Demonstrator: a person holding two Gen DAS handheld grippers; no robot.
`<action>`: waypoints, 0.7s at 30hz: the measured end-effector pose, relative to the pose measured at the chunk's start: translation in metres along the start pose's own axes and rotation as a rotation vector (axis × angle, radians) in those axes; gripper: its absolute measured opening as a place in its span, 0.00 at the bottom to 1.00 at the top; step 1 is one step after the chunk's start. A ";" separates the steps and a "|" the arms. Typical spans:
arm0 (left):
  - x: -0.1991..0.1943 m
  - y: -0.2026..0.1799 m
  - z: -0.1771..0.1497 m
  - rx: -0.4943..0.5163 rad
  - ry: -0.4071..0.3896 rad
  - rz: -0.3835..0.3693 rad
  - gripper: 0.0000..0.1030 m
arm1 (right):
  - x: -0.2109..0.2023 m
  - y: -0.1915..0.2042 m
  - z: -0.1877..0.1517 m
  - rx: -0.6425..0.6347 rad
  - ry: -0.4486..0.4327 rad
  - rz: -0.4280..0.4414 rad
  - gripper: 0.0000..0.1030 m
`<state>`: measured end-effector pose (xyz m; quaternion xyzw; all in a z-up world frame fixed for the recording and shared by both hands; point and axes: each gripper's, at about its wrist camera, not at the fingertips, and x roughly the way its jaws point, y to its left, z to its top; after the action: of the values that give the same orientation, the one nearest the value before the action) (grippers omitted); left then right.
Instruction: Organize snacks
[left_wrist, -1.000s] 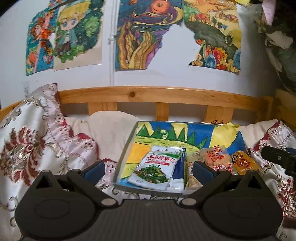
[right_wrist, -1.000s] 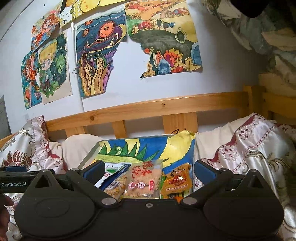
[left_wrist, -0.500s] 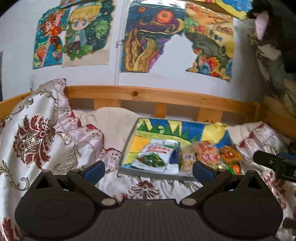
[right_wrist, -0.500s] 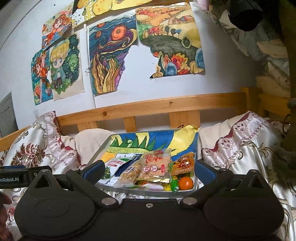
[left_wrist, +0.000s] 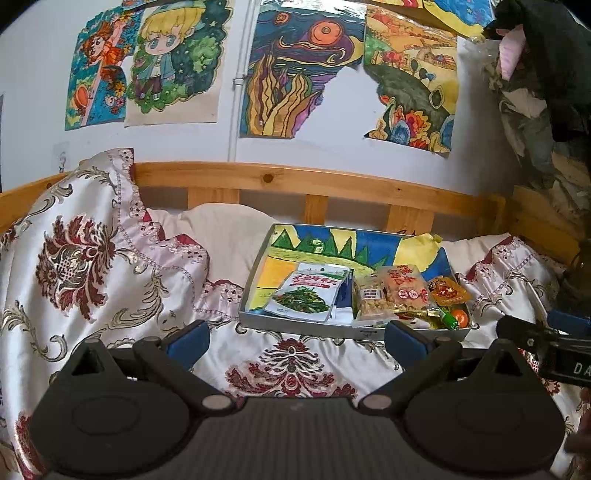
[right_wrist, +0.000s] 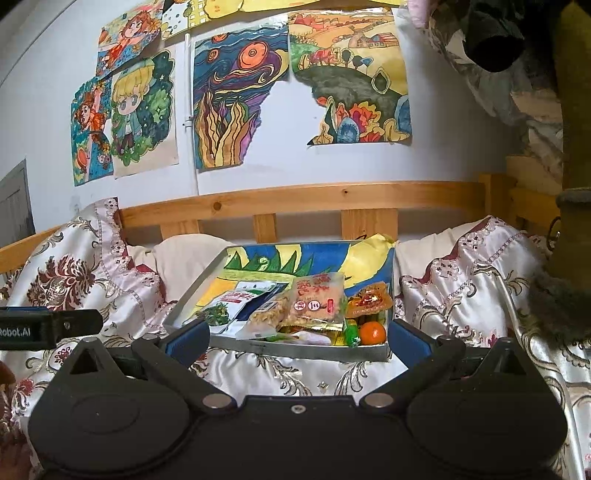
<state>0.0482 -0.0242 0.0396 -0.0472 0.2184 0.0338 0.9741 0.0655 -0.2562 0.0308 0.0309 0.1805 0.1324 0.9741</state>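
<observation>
A shallow grey tray, lined with a painted landscape, lies on the bed and holds the snacks. Among them are a white-and-green vegetable packet, a clear bag of orange crackers, a small orange pouch, a bag of pale snacks and an orange fruit. My left gripper is open, low in front of the tray's left half, holding nothing. My right gripper is open in front of the tray, empty.
Patterned satin bedding surrounds the tray, bunched high at left and right. A wooden bed rail and a wall with drawings stand behind. Piled clothes hang at upper right. The other gripper's body shows at each view's edge.
Both grippers have drawn back from the tray, which now looks smaller and farther, with more bedding in front of it. Both stayed open and empty.
</observation>
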 end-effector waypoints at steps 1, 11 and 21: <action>-0.001 0.001 -0.001 0.004 0.000 0.005 1.00 | -0.002 0.001 -0.001 0.001 -0.002 -0.001 0.99; -0.005 0.008 -0.013 0.059 0.041 0.028 1.00 | -0.024 0.009 -0.008 0.000 -0.033 -0.009 0.99; -0.015 0.027 -0.033 0.075 0.031 0.037 1.00 | -0.034 0.018 -0.018 0.007 -0.014 -0.020 0.99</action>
<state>0.0183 -0.0019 0.0148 -0.0068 0.2352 0.0430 0.9710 0.0236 -0.2479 0.0278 0.0336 0.1744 0.1217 0.9765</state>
